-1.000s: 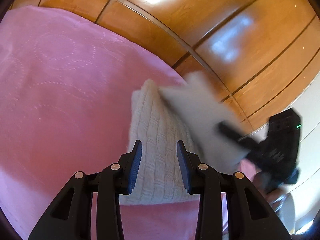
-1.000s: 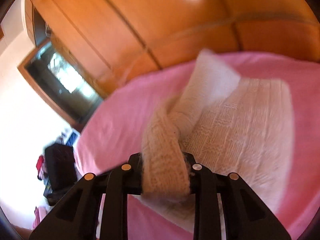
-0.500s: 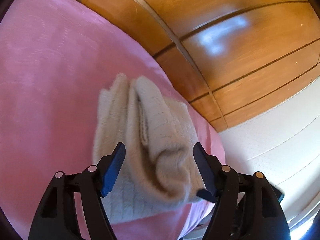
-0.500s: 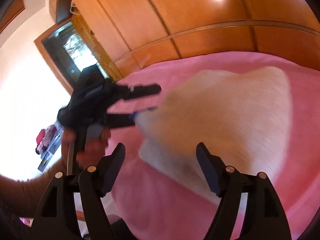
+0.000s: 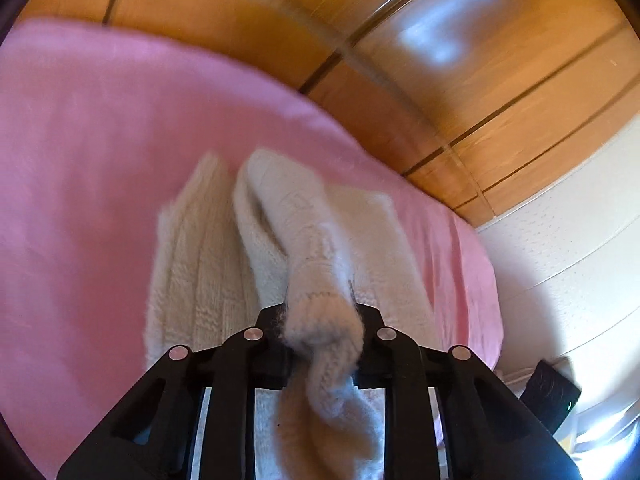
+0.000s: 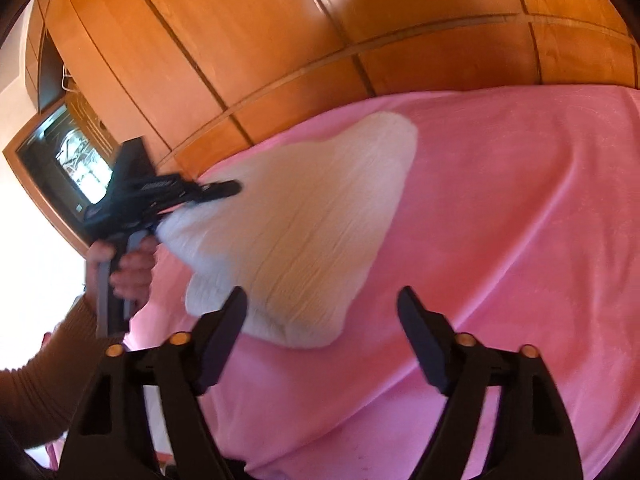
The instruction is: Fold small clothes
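My left hand-held gripper is closing on the cream knit garment's cuff; my right hand-held gripper hangs spread, closing on nothing. The garment lies on the pink bed, soft, light and floppy; thick hems grip best.

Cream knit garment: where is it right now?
The cream knit garment lies on the pink blanket near the wooden wardrobe, one bunched end clamped in the closing left gripper. In the right wrist view it sits left of centre.
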Demonstrator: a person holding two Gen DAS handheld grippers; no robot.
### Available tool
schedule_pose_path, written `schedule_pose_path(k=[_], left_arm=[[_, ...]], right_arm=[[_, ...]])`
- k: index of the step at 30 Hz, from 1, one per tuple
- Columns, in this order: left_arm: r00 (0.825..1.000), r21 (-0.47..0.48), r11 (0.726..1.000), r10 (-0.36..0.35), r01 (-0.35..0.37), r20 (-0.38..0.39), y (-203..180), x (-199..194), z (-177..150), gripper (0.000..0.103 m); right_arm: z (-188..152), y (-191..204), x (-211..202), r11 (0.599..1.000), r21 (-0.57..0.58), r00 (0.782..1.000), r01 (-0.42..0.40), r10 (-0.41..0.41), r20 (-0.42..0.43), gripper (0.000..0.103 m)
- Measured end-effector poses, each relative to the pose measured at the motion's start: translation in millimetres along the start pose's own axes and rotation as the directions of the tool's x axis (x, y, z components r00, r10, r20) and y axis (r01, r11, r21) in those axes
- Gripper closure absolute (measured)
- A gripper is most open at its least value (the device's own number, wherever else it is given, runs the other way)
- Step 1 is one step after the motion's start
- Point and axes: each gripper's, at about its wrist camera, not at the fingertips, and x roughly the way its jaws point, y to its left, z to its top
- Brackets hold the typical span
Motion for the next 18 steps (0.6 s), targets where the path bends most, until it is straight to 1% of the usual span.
schedule_pose_path(k=[1,2,4,5,6,7,8,9,10,11,12,13,14,16,17,18], left_arm=[[0.999,0.02,1.0,-0.001,0.0,0.033,-3.7,-14.1,-2.8,0.084],[0.999,0.033,0.999,0.012,-0.013,0.049,-4.5,-22.8,-5.7,0.084],[0.994,0.074,0.994,0.081,-0.087,0.075,-1.2,-35.5,-14.5,0.084],[0.99,0.074,0.99,0.115,-0.121,0.078,4.6,-36.7,-18.0,0.084],[0.986,0.055,0.986,0.152,-0.156,0.066,18.5,-35.0,-23.3,0.084],[0.984,0.045,0.984,0.171,-0.174,0.057,25.8,-31.1,-26.6,0.084],[0.976,0.027,0.976,0.213,-0.214,0.043,40.2,-25.3,-33.3,0.084],[0.972,0.007,0.973,0.232,-0.233,0.027,49.2,-16.9,-36.2,0.084],[0.971,-0.013,0.971,0.24,-0.24,0.01,58.1,-11.1,-39.4,0.084],[0.971,-0.031,0.971,0.237,-0.237,0.007,65.4,-6.6,-43.4,0.082],[0.971,-0.038,0.971,0.239,-0.238,0.021,66.0,-5.9,-45.2,0.077],[0.966,-0.036,0.966,0.257,-0.256,0.038,63.7,-8.2,-46.1,0.073],[0.956,-0.021,0.958,0.288,-0.287,0.054,58.6,-12.2,-45.9,0.067],[0.938,0.002,0.944,0.329,-0.331,0.105,46.9,-25.9,-43.7,0.066],[0.93,0.005,0.94,0.336,-0.34,0.149,39.5,-35.9,-41.5,0.066],[0.926,0.009,0.941,0.331,-0.338,0.179,33.9,-41.9,-40.3,0.066]], right_arm=[[5.3,2.6,-1.3,1.0,-0.005,1.0,-0.009,0.009,0.016,0.034],[12.0,9.0,-1.9,0.999,-0.021,0.999,-0.026,0.027,0.036,0.035],[20.4,21.8,4.6,0.998,-0.048,0.997,-0.05,0.052,0.048,0.035],[23.5,30.4,13.9,0.996,-0.065,0.997,-0.065,0.068,0.04,0.035],[23.8,36.1,22.4,0.995,-0.076,0.997,-0.072,0.074,0.027,0.036],[22.0,42.7,34.8,0.993,-0.088,0.997,-0.075,0.076,0.003,0.038],[15.5,50.2,57.5,0.992,-0.104,0.996,-0.066,0.06,-0.059,0.04],[7.7,52.1,72.2,0.992,-0.118,0.994,-0.038,0.026,-0.102,0.04],[-0.7,54.3,88.4,0.991,-0.134,0.991,-0.001,-0.017,-0.132,0.04],[-12.8,54.4,100.4,0.989,-0.145,0.99,0.033,-0.053,-0.132,0.04],[-18.9,54.6,99.4,0.987,-0.155,0.992,0.045,-0.062,-0.107,0.04],[-23.1,56.0,96.1,0.984,-0.167,0.993,0.057,-0.072,-0.09,0.04],[-23.5,55.8,93.2,0.986,-0.156,0.993,0.059,-0.074,-0.095,0.04],[-21.2,51.9,88.7,0.988,-0.142,0.992,0.054,-0.069,-0.109,0.039],[-19.6,50.7,85.5,0.989,-0.14,0.991,0.049,-0.066,-0.117,0.036],[-16.1,47.8,81.3,0.99,-0.132,0.99,0.052,-0.069,-0.126,0.033]])
